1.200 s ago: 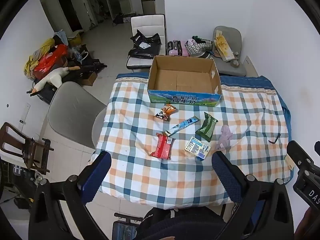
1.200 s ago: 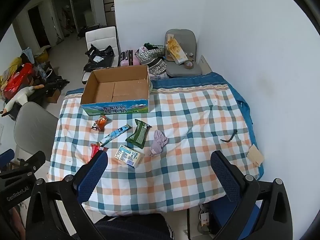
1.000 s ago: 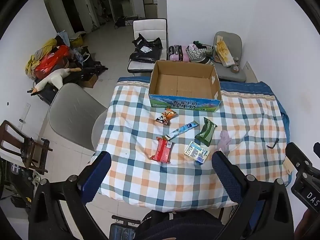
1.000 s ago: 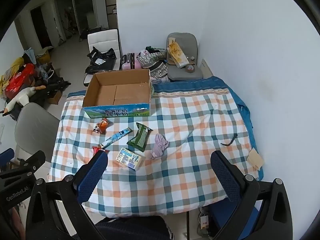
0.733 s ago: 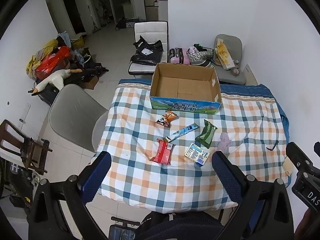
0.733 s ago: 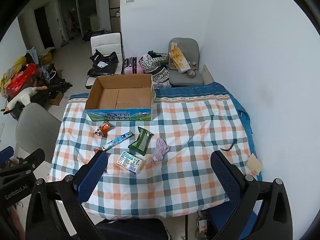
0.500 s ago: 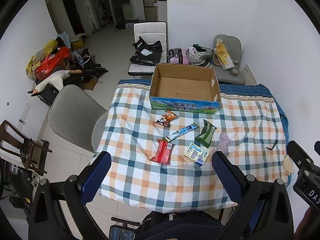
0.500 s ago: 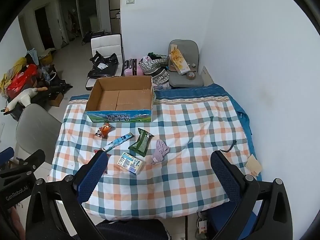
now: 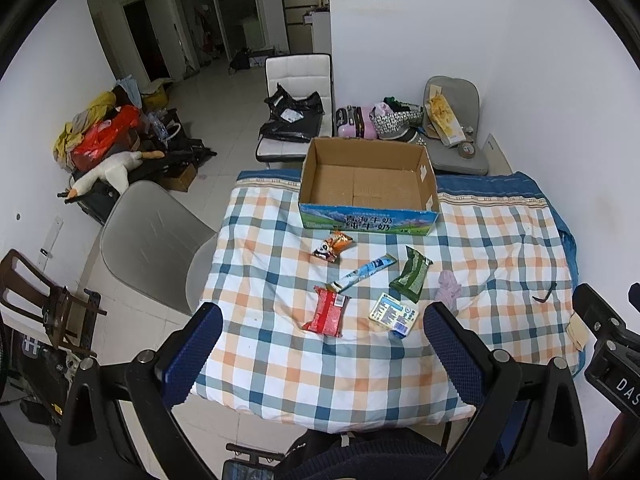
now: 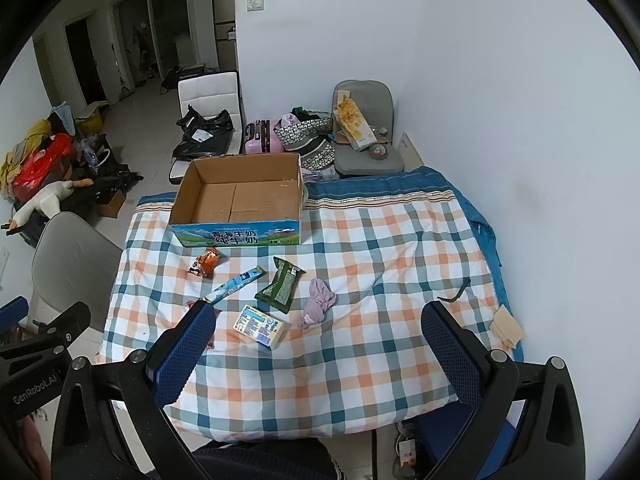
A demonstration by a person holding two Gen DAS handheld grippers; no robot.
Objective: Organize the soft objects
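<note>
**Op:** Soft objects lie loose on the checked worktop [image 9: 280, 380], in front of the empty cardboard box [image 9: 366, 188]; I hold both claws high and well apart from them; left claw [image 9: 320, 348] spread wide and holding nothing, right claw [image 10: 316, 350] the same.

**Aide:** Which handles how?

**Op:** Largest first; the white carton pack [image 10: 259, 326] looks squarish and firmer than the rest, I'd take it across its short sides; the red packet [image 9: 327, 311] and green packet [image 10: 281, 283] look light, crinkly and likely slippery, so I'd pinch mid-body.

**Aide:** And the smaller ones?

**Op:** The blue stick pack [image 9: 364, 274] is slim, grip its middle; the orange snack bag [image 9: 333, 245] sits nearest the box; the lilac cloth [image 10: 317, 302] is limp, so bunch a fold.
</note>
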